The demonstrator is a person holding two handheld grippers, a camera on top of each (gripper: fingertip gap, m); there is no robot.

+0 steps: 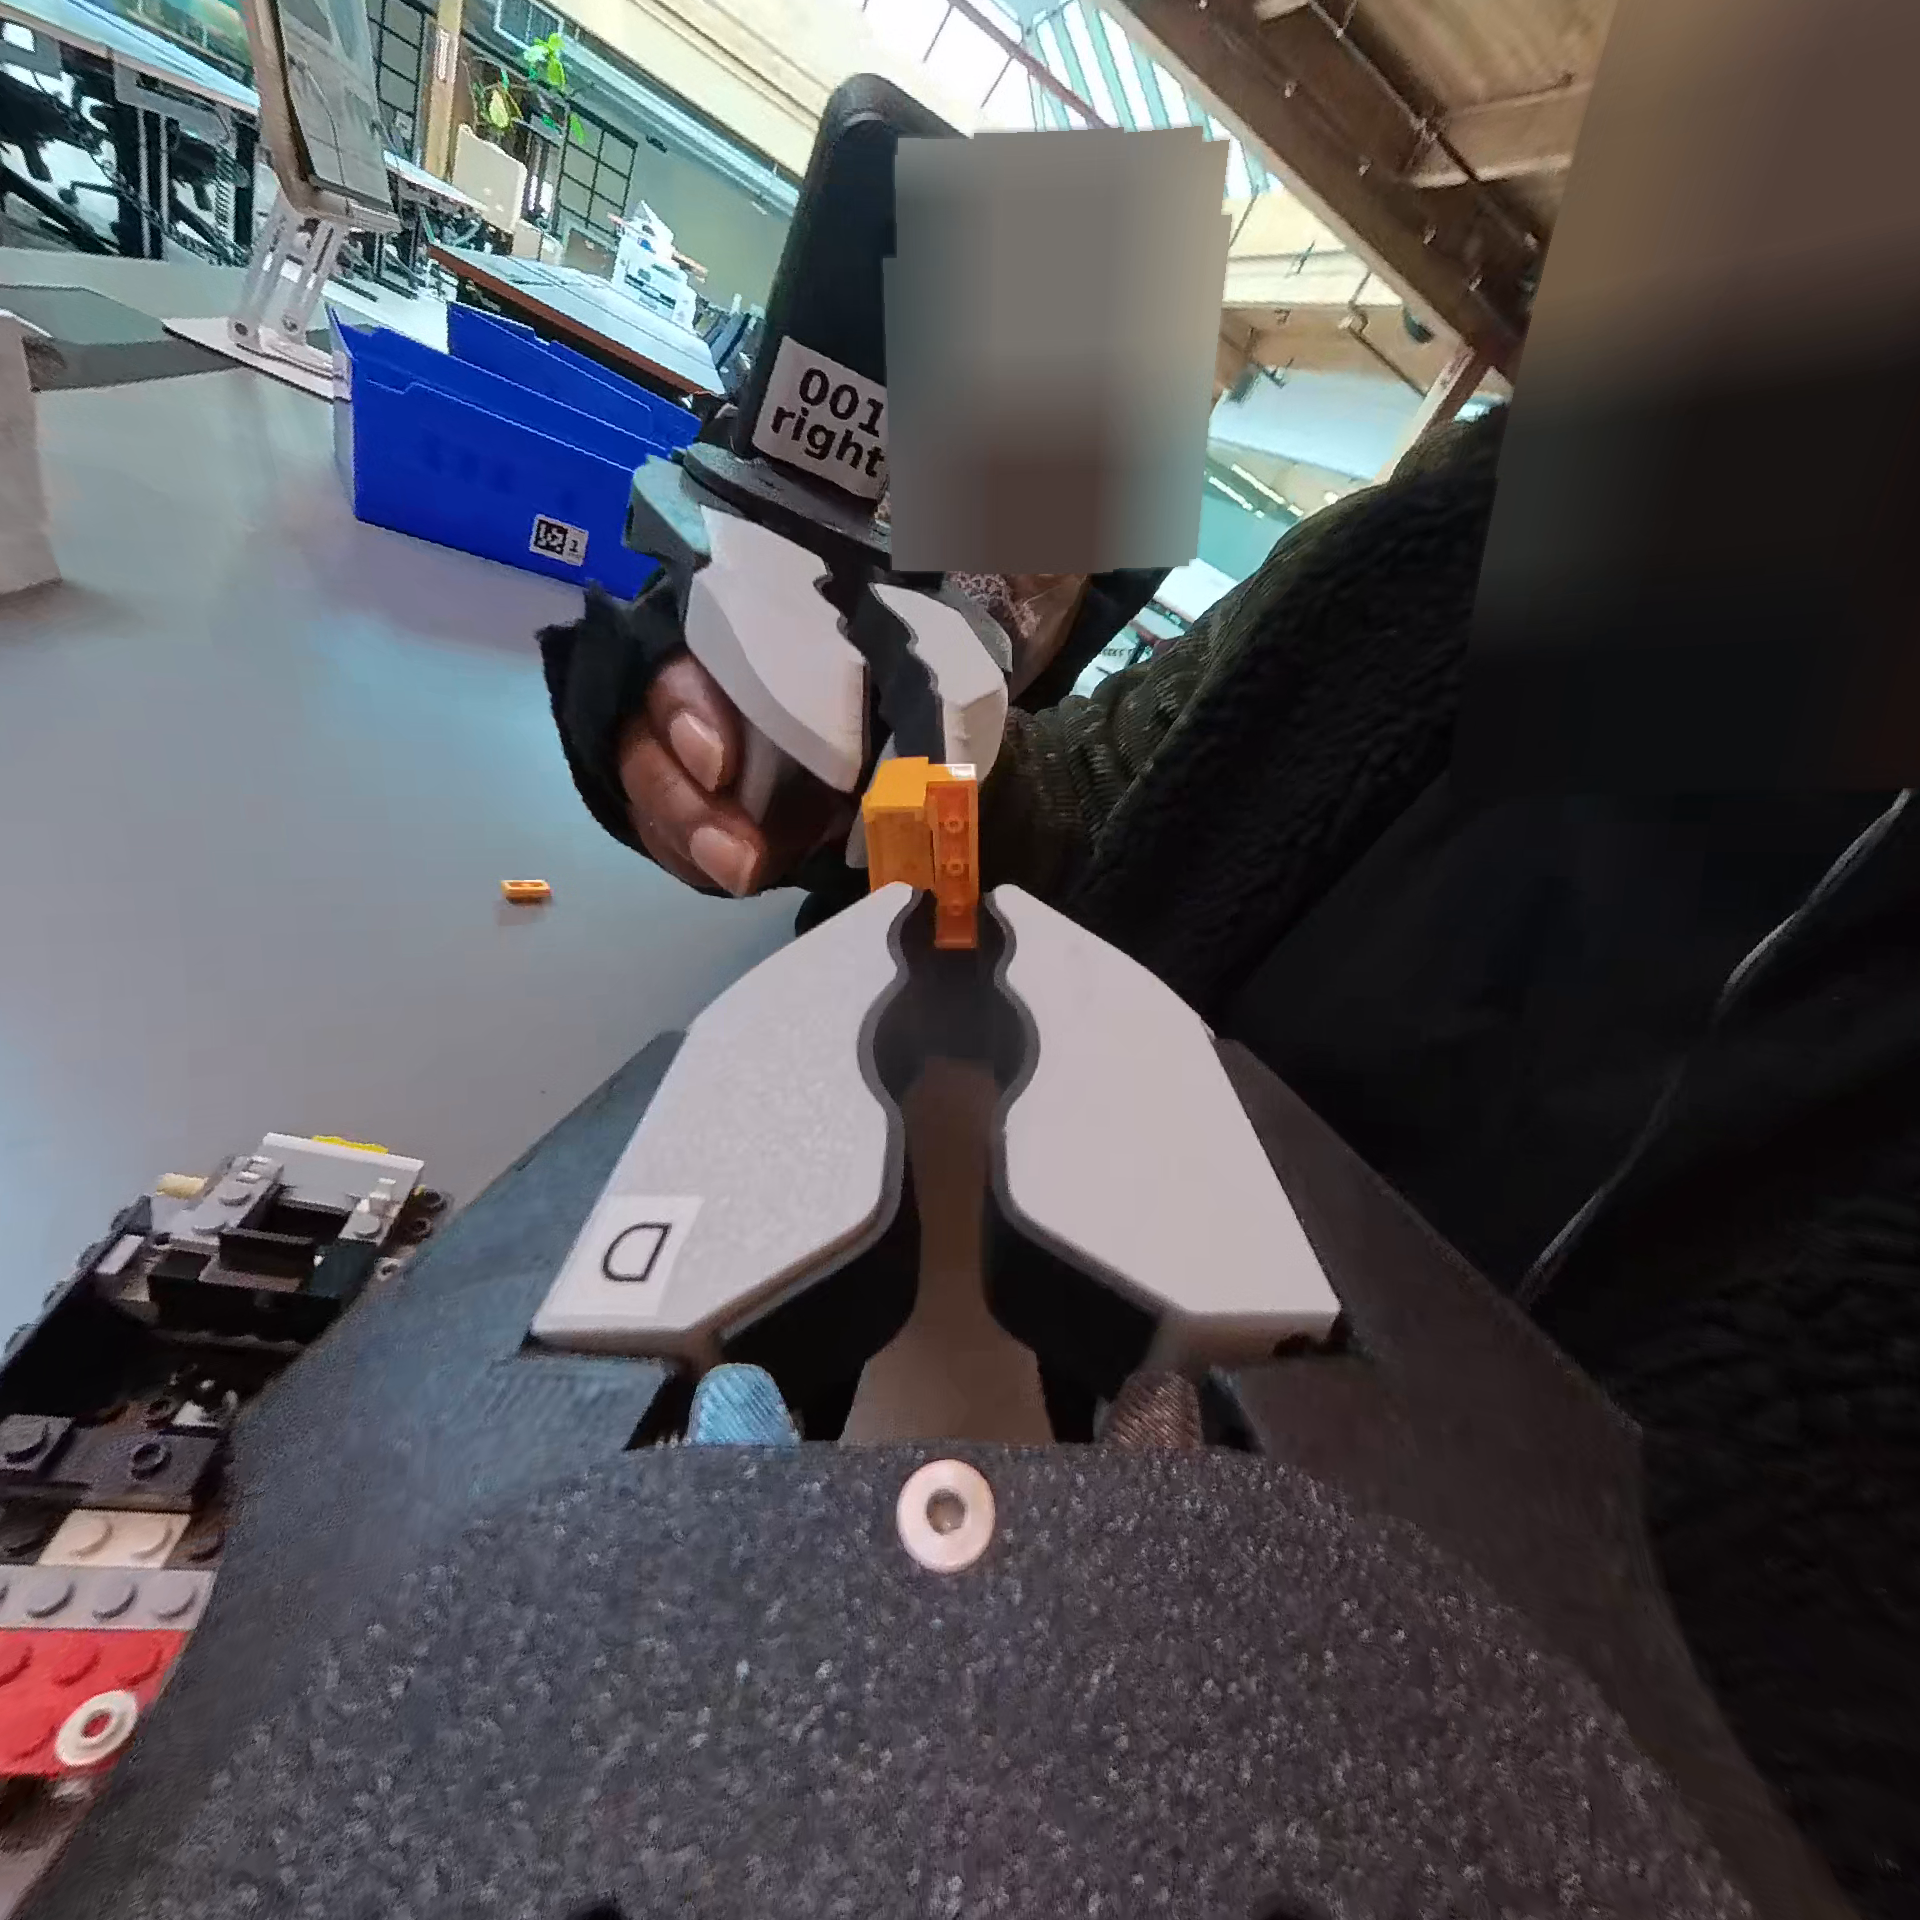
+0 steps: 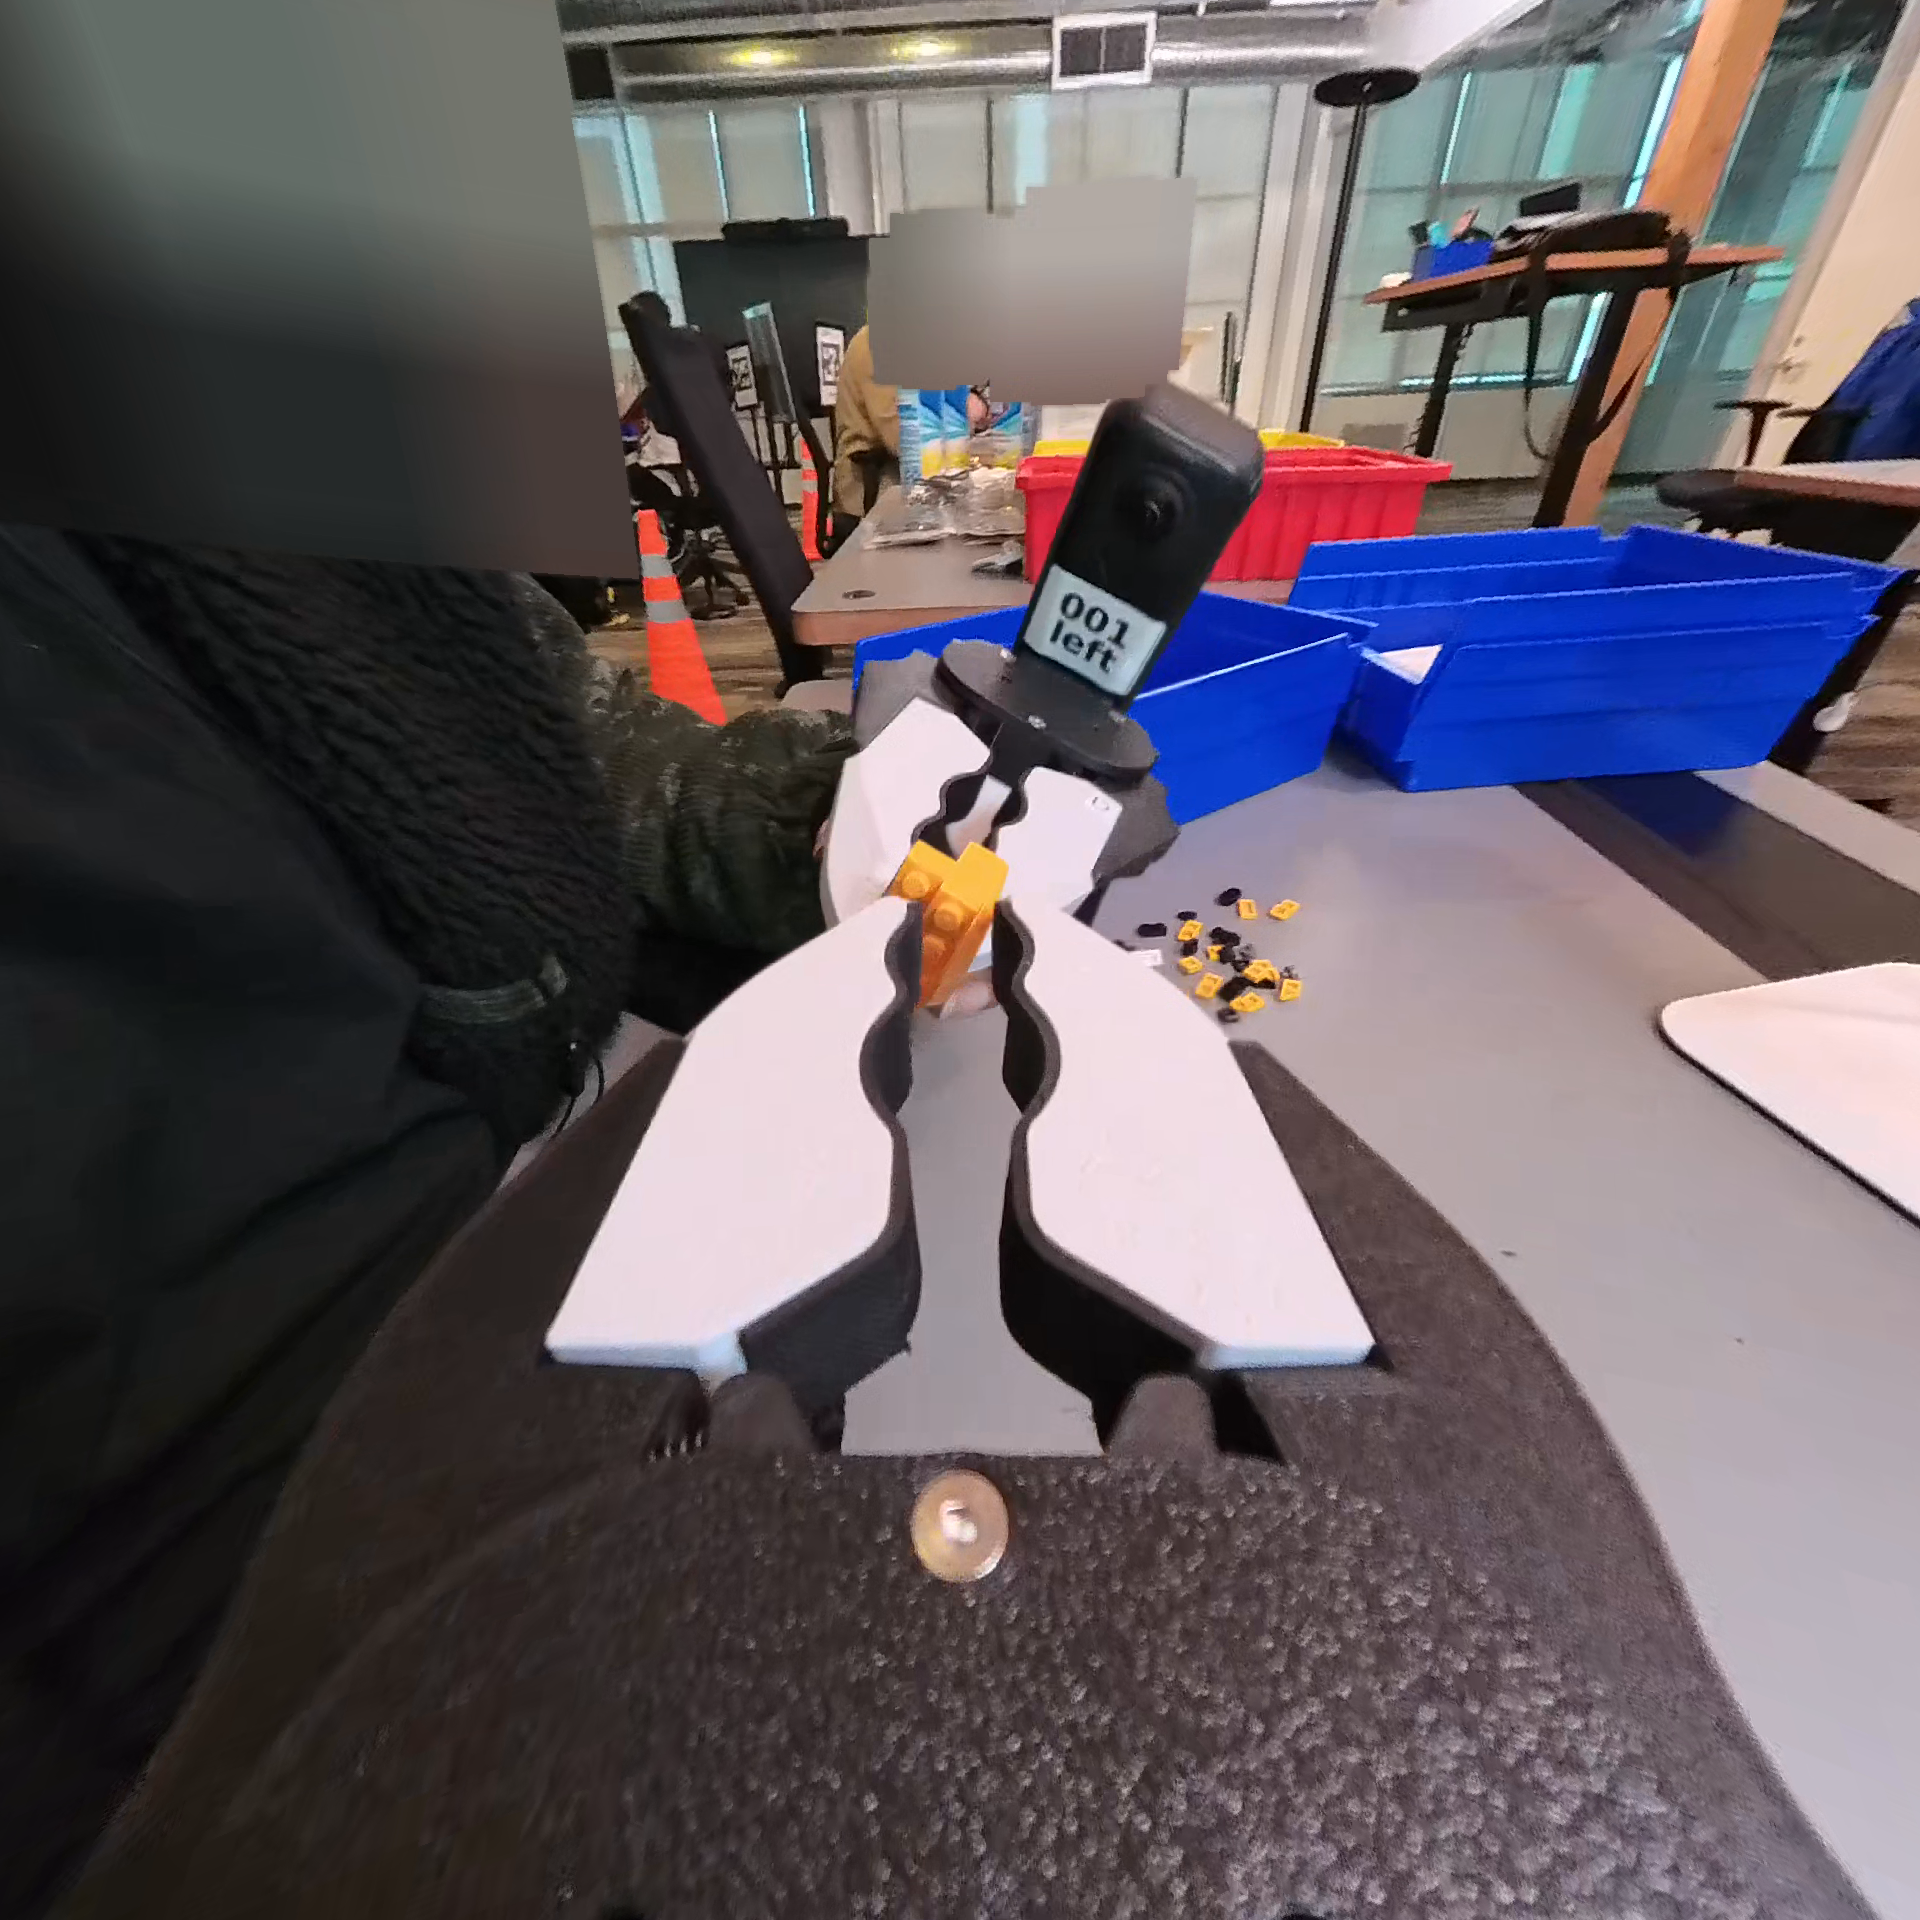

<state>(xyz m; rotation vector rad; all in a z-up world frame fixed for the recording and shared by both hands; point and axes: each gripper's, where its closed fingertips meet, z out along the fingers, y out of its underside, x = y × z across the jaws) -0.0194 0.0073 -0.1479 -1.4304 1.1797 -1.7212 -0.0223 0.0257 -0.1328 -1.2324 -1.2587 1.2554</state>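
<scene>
The work surface is a flat grey table. Resting directly on it are two blue plastic bins at the far side, a scatter of small yellow and black pieces, the corner of a white board, and one small orange plate lying alone. A partly built brick model in black, grey and red sits at the near edge, and a white stand stands beyond the bin.

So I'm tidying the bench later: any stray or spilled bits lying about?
Yes. A lone orange plate lies by itself on the grey table, and a loose scatter of small yellow and black pieces is spread on the table beyond the grippers, outside the blue bins.
</scene>
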